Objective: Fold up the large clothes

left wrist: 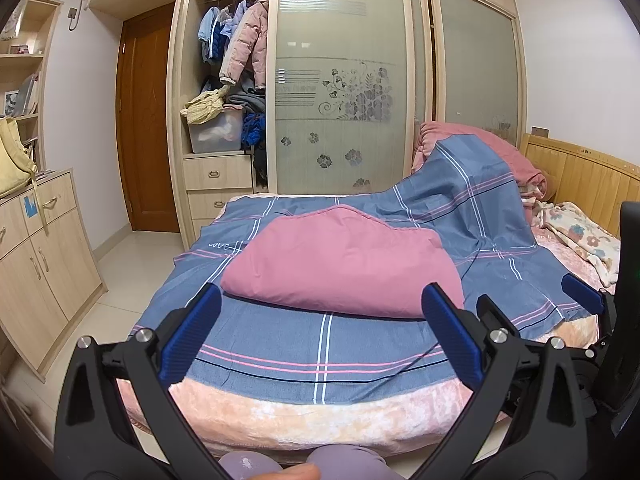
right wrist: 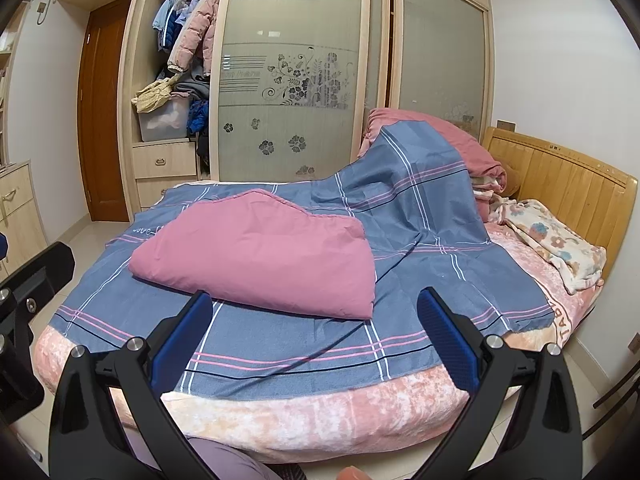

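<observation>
A folded dusty-pink quilt cover point(left wrist: 340, 260) lies at the middle of the blue plaid cotton sheet point(left wrist: 320, 344) spread over the bed with a peach plush blanket point(left wrist: 304, 420). The left tongs point(left wrist: 320, 336) hang wide open above the sheet's near edge, at six o'clock from the pink bundle, gripping nothing. The right tongs point(right wrist: 316, 340) are likewise spread apart and empty. At two o'clock stands the wooden slatted headboard point(right wrist: 568, 184); at eleven o'clock, the pale wardrobe with frosted sliding doors point(left wrist: 340, 80).
</observation>
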A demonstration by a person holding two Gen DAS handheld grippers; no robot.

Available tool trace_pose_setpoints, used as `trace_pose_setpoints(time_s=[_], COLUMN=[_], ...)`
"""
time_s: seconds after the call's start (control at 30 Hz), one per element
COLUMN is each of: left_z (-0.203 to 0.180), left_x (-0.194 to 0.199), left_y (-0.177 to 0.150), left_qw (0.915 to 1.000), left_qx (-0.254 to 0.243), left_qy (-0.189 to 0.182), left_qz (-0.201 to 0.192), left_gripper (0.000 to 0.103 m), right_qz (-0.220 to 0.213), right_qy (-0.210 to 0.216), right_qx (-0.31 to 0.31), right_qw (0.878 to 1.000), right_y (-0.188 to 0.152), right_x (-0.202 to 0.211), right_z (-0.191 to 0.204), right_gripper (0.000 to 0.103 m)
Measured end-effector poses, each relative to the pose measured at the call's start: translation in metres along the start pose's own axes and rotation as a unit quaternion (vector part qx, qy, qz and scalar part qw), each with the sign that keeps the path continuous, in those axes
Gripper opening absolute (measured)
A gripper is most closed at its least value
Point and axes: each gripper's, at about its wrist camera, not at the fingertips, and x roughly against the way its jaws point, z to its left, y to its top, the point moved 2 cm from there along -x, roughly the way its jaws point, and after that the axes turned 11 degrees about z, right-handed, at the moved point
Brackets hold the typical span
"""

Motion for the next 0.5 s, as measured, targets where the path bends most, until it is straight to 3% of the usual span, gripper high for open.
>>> trace_pose_setpoints(time_s=[0.5], left_z=[-0.0021], left_x=[-0.0029], left_y=[-0.0024], left_qw=[1.0000], left_qx=[-0.006], left_qy=[-0.006], left_qz=[0.003], left_gripper=[0.101], right_qz=[0.002], right_qy=[0.001], right_qx=[0.000], right_qw=[1.000], right_y=[-0.0010], right_x=[-0.0006], right_z=[0.0011], right_gripper=[0.102])
